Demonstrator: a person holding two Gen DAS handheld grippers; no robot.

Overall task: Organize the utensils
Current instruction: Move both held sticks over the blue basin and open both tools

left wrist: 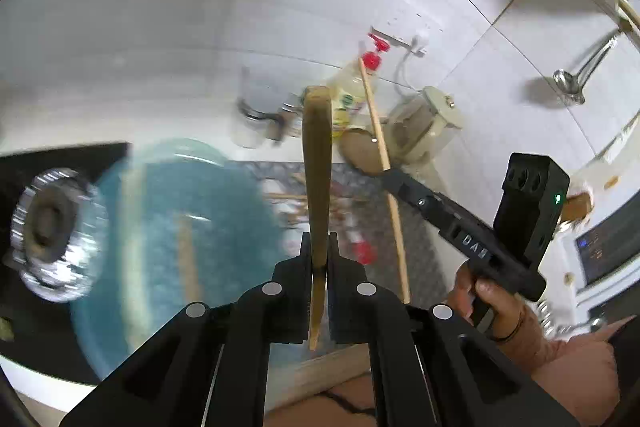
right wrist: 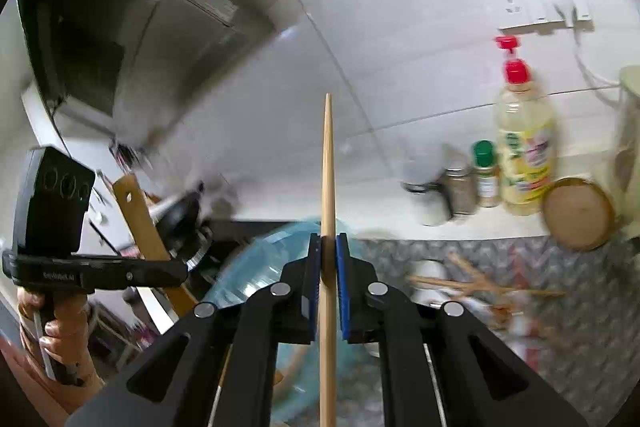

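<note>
The black right gripper [left wrist: 386,171] shows raised letters "DAS" on its body in the left wrist view; the label on the clear, red-capped bottle of yellow liquid [right wrist: 524,151] is too blurred to read. That bottle stands at the table's back edge by the tiled wall, beside a green-capped spice jar [right wrist: 485,173] and a round wooden board [right wrist: 578,213]. The left gripper [left wrist: 319,259] has its fingers clamped on a flat wooden spatula [left wrist: 318,155], held above a blue translucent bowl [left wrist: 168,227]. The right gripper's fingers pinch a thin wooden chopstick [right wrist: 328,187]. More chopsticks [right wrist: 480,285] lie scattered on the patterned grey mat [right wrist: 580,307].
</note>
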